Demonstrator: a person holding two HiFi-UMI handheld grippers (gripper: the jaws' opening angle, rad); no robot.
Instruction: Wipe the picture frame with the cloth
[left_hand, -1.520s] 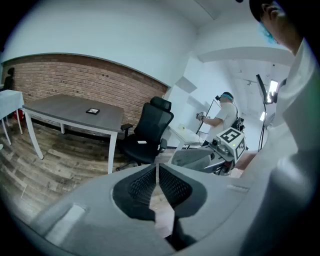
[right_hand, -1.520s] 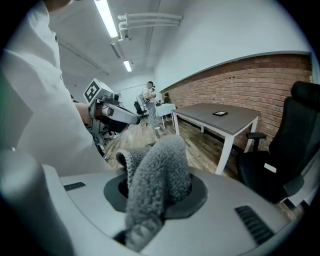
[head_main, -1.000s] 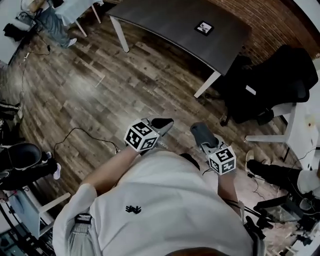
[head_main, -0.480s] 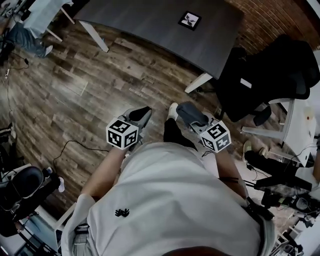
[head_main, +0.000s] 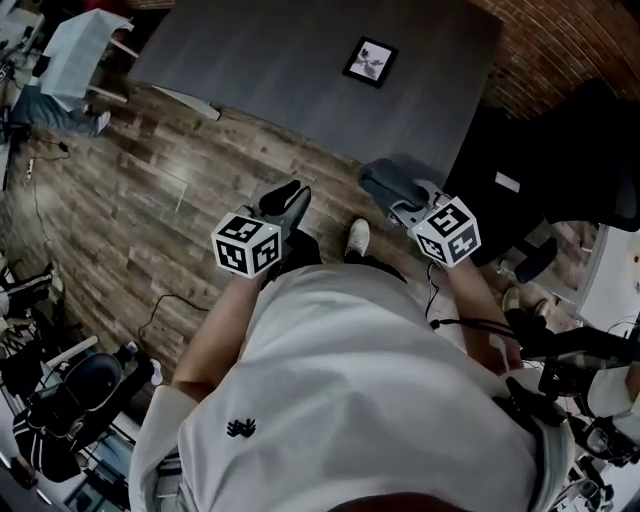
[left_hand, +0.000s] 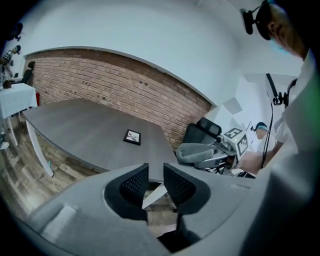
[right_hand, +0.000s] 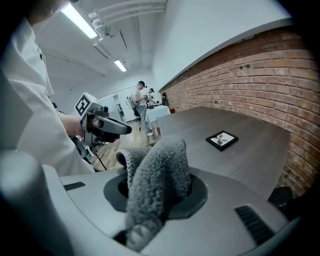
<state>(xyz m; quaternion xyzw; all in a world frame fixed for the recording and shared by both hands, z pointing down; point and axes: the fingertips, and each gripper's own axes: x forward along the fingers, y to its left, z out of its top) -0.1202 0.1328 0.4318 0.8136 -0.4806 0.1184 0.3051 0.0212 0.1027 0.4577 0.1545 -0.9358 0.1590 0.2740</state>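
A small black picture frame (head_main: 369, 61) lies flat on the dark grey table (head_main: 270, 50), far from both grippers. It also shows in the left gripper view (left_hand: 132, 136) and the right gripper view (right_hand: 222, 140). My left gripper (head_main: 291, 194) hangs over the wooden floor short of the table's near edge. Its jaws (left_hand: 156, 172) have just been opening and stand apart with nothing between them. My right gripper (head_main: 398, 192) is shut on a grey fluffy cloth (right_hand: 157, 170), which bulges up out of the jaws close to the table edge.
A black office chair (head_main: 560, 150) stands right of the table, before a brick wall (left_hand: 125, 85). Cables (head_main: 165, 300) trail over the wooden floor at the left. Another person (right_hand: 141, 102) stands far off in the room. The table's white leg (left_hand: 152, 195) is under its near corner.
The person has walked toward the table, so the table and frame are much nearer. Both grippers came forward with them. The left jaws show a wider gap.
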